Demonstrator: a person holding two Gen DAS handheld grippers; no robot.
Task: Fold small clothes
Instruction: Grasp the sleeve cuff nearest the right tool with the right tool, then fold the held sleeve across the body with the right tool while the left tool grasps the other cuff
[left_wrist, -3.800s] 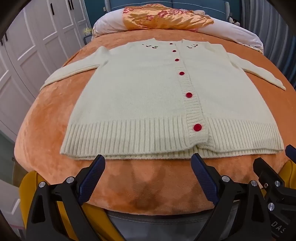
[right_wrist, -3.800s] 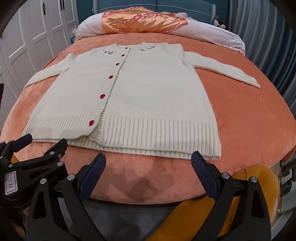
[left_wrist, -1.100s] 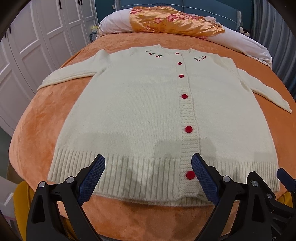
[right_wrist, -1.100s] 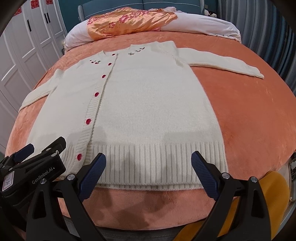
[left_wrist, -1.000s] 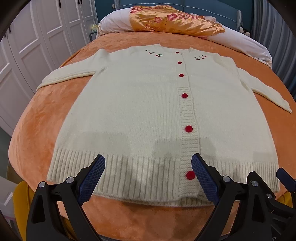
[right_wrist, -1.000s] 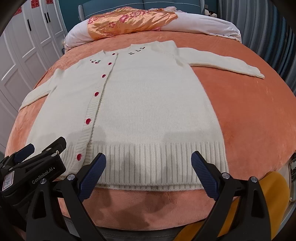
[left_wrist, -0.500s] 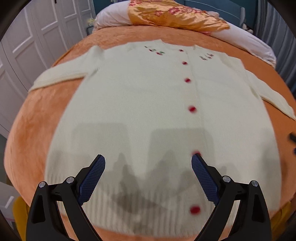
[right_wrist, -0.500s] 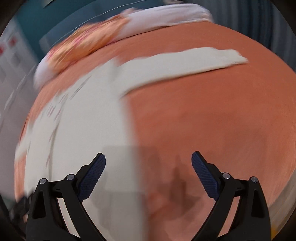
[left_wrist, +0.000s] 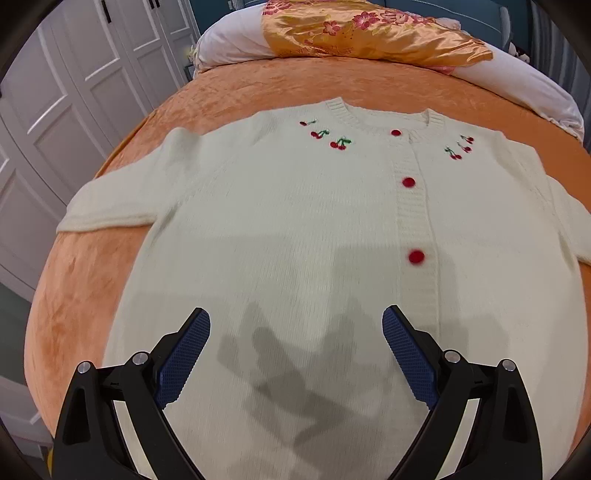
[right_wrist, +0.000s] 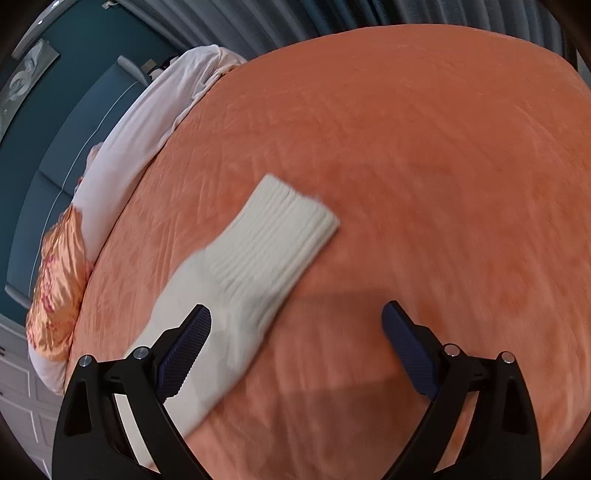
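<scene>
Cream-white knitted cardigan (left_wrist: 295, 229) with round red buttons lies flat, front side up, on the orange plush bedspread (left_wrist: 85, 288) of the bed. In the left wrist view, 3 red buttons (left_wrist: 408, 182) are visible along the ribbed placket, and red embroidered cherries (left_wrist: 340, 144) sit on both sides of the neckline. One sleeve of the cardigan (left_wrist: 110, 206) extends outward from the body toward the white panelled wardrobe doors (left_wrist: 48, 110). Beyond the cardigan collar, a white pillow (left_wrist: 232, 44) carries an orange floral satin cloth (left_wrist: 369, 33).

Left gripper (left_wrist: 295, 354) hangs above the lower body of the cardigan. Its jaws stand wide apart and hold nothing; the blue textured pads (left_wrist: 184, 354) are clear of the knit, and the gripper shadow falls on the cardigan between them.

Right gripper (right_wrist: 295, 350) is positioned over the other sleeve, at the side of the cardigan away from the wardrobe doors. The ribbed sleeve cuff (right_wrist: 280, 229) lies flat on the bedspread ahead of the jaws, with the sleeve running back beneath the left-hand finger. Its jaws are also wide apart and hold nothing. Contact between the pad and the sleeve cannot be determined, as this view is motion-blurred. Grey curtains (right_wrist: 332, 18) and a teal headboard (right_wrist: 74, 122) appear beyond the bedspread edge.
</scene>
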